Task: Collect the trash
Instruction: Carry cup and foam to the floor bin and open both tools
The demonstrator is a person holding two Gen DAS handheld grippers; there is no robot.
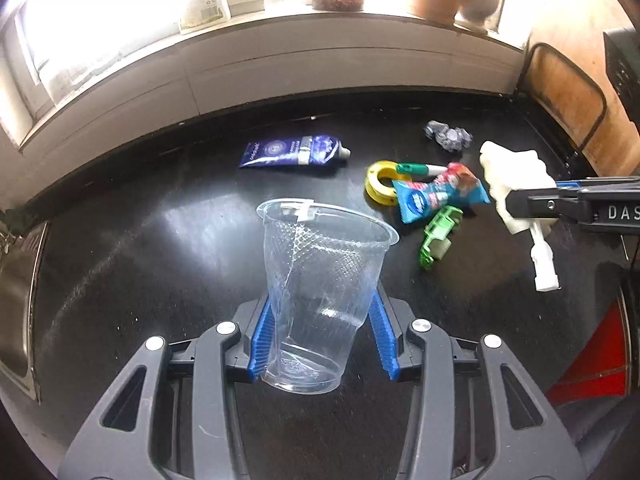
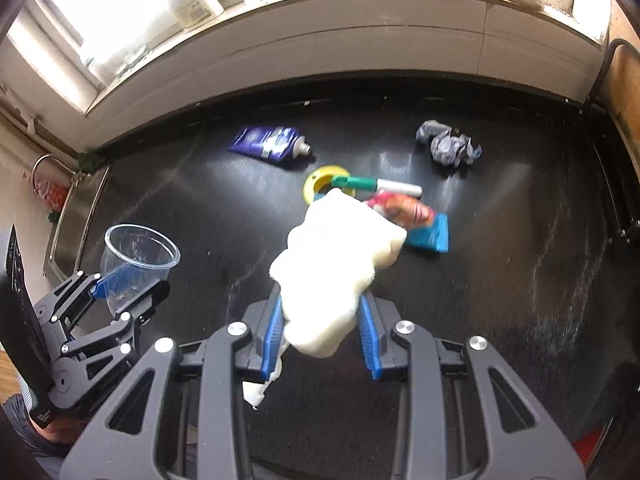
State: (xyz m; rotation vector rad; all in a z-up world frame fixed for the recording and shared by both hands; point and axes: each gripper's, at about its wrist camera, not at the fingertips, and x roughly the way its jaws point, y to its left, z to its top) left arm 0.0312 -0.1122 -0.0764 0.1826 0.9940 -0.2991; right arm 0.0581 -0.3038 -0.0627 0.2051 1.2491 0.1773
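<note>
With my left gripper (image 1: pixel 320 332) pinching the clear plastic cup (image 1: pixel 320 280) low on its wall and my right gripper (image 2: pixel 320 332) clamped on the crumpled white wad (image 2: pixel 336 276), both held above the black counter (image 1: pixel 160 240), I should carry them level (squeezing the flimsy cup gently) toward wherever the bin is.

The only legible lettering is "DAS" in white capitals on the black body of the right tongs (image 1: pixel 520 208), seen in the left wrist view where the marking is cut off by the picture's right edge. The dark blue tube (image 1: pixel 294 152) on the bench (image 1: pixel 160 240) carries a round emblem and pale print, and the blue and red wrapper (image 1: pixel 438 196) bears a blue oval logo, but neither can be read. The bottle (image 1: pixel 206 8) on the windowsill (image 1: pixel 360 18) has a label with a barcode-like patch and small print, washed out by backlight and illegible in both views.
</note>
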